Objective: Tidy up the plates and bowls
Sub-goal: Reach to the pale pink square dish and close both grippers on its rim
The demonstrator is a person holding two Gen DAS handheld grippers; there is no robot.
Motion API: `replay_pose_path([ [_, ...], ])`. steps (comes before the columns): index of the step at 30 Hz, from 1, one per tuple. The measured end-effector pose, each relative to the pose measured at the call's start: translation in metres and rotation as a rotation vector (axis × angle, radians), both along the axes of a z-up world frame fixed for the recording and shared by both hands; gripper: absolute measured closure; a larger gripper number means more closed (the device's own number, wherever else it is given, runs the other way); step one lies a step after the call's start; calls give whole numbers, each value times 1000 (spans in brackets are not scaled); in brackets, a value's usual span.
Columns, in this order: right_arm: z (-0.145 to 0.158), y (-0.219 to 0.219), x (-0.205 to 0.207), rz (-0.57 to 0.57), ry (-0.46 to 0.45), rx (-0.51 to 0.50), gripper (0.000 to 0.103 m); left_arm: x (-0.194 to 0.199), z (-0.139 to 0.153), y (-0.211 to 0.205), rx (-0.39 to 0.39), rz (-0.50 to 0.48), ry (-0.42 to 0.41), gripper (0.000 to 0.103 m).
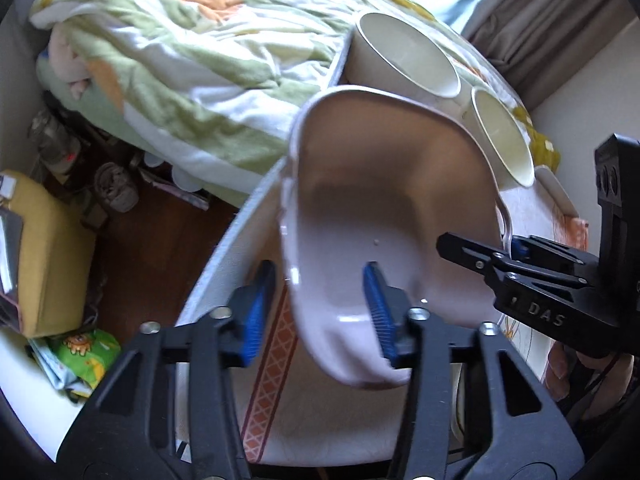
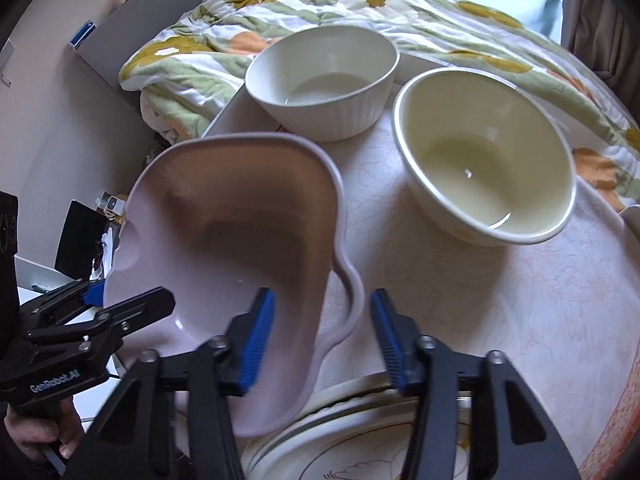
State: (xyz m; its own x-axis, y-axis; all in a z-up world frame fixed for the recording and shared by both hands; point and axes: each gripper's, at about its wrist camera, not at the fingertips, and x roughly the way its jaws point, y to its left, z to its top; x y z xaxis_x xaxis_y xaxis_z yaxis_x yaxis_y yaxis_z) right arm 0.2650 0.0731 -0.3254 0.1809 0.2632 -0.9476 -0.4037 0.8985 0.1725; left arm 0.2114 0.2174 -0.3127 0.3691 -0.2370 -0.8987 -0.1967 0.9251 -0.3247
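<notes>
Pink dish [image 2: 240, 248], tilted at lower left of right-wrist frame above patterned plate [image 2: 352, 440], with left gripper [image 1: 320, 312] and right gripper [image 2: 320, 340] each straddling its rim, contact unconfirmed; level before lowering, clear of 2 cream bowls [image 2: 484, 176].

A floral quilt [image 1: 168, 52] in green, orange and white lies rumpled on the bed beyond the tabletop's far edge. A yellow cushion [image 1: 52, 248] sits on the dark wooden floor [image 1: 160, 232], with grey curtains [image 1: 560, 20] beside the window.
</notes>
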Motion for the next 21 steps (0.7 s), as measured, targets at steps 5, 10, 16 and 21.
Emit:
replay_pose_path([
  [5,0,3,-4,13,-7,3,87,2,3,-9,46,-50,-20,76],
  [10,17,1,-11,4,-51,18,87,-2,32,-24,158,-103,-98,76],
  [16,59,-28,-27,-36,-141,88,87,-12,77,-53,209,-146,-181,76],
  [21,94,-81,-53,-78,-206,107,87,-19,107,-107,210,-192,-232,76],
])
